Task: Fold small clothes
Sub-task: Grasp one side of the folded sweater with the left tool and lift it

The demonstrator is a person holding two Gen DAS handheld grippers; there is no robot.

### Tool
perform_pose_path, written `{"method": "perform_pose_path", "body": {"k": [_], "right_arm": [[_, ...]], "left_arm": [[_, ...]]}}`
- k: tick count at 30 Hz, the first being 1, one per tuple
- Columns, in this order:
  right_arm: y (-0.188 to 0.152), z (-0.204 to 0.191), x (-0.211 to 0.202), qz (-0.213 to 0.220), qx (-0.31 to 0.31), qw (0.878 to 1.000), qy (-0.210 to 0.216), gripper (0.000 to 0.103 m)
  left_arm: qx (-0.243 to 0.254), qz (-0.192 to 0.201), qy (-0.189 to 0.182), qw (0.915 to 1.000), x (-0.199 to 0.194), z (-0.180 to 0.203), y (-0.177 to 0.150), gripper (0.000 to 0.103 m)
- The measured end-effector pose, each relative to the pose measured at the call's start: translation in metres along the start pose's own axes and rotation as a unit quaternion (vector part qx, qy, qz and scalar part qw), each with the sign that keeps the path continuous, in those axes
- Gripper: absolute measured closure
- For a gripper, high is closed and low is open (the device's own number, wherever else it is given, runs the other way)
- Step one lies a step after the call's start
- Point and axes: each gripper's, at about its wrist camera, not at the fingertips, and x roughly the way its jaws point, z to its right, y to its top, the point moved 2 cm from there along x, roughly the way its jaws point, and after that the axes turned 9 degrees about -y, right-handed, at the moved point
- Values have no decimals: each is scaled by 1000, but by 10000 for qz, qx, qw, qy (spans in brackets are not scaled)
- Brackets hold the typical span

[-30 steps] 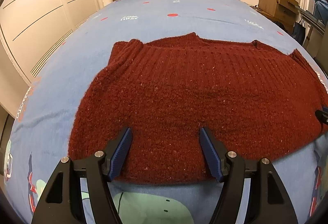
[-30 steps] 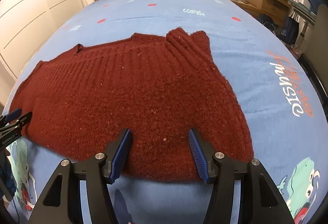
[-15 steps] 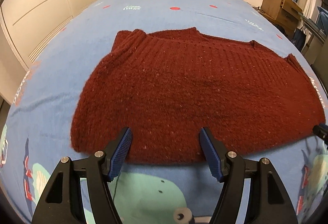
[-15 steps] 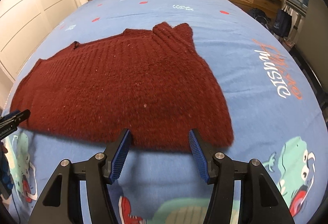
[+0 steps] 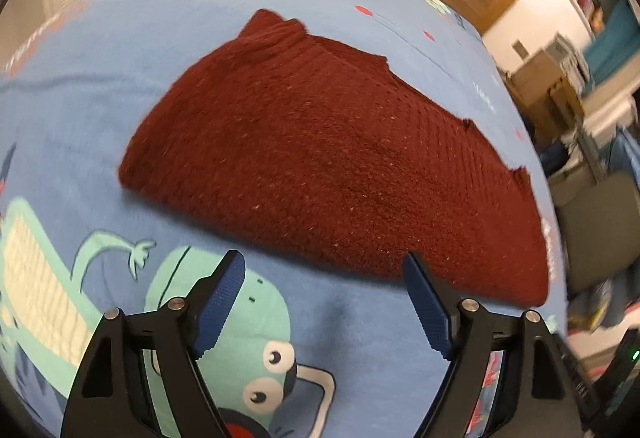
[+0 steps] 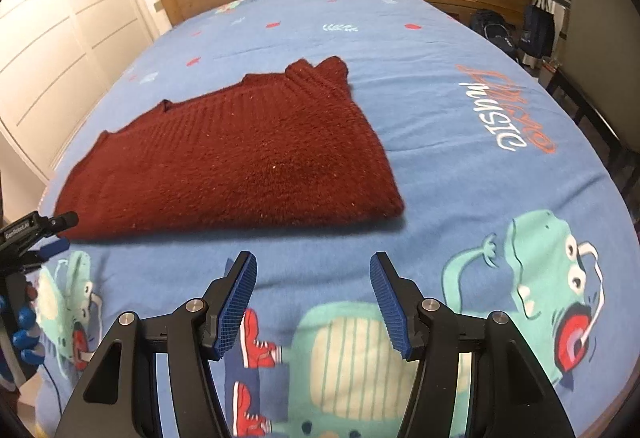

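The dark red sweater (image 6: 236, 161) lies folded flat on the bed (image 6: 460, 165), its near edge just beyond both claws. Left claw (image 5: 324, 270) is opening, empty; right claw (image 6: 312, 270) stands apart, empty, over bare blue sheet.

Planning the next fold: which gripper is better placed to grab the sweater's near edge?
Probably left: the left gripper, jaws opening and empty, nearly overlaps the red sweater hem; the right gripper sits farther back.
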Motion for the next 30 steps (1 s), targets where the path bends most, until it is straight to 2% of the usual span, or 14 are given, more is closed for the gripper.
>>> {"method": "perform_pose_path", "body": {"k": [3, 7, 10, 13, 16, 21, 26, 28, 30], "right_arm": [[-8, 6, -10, 20, 82, 10000, 44, 42], [-19, 11, -16, -15, 133, 9999, 61, 42], [-29, 14, -18, -79, 160, 9998, 56, 42], [-34, 18, -18, -128, 194, 9997, 45, 42], [-37, 20, -16, -178, 175, 9997, 11, 42], [-36, 23, -7, -243, 97, 9997, -21, 42], [-33, 23, 2, -267, 51, 9996, 1, 42], [-32, 22, 5, -275, 37, 9996, 32, 42], [-30, 22, 7, -264, 38, 9996, 74, 42]], "left_arm": [[-533, 60, -296, 9981, -8, -17, 1, 26], [-1203, 132, -683, 9903, -9, -48, 2, 26], [-1768, 222, -1070, 9781, -5, -74, 4, 26], [-2240, 467, -1591, 9604, -2, -96, 9, 27], [-2427, 689, -1909, 9486, 2, -106, 22, 27], [-2592, 988, -2215, 9349, 10, -113, 45, 28], [-2585, 1067, -2310, 9319, 20, -114, 72, 33], [-2629, 1104, -2367, 9288, 29, -114, 85, 38], [-2709, 1118, -2387, 9258, 36, -115, 91, 50]]}}
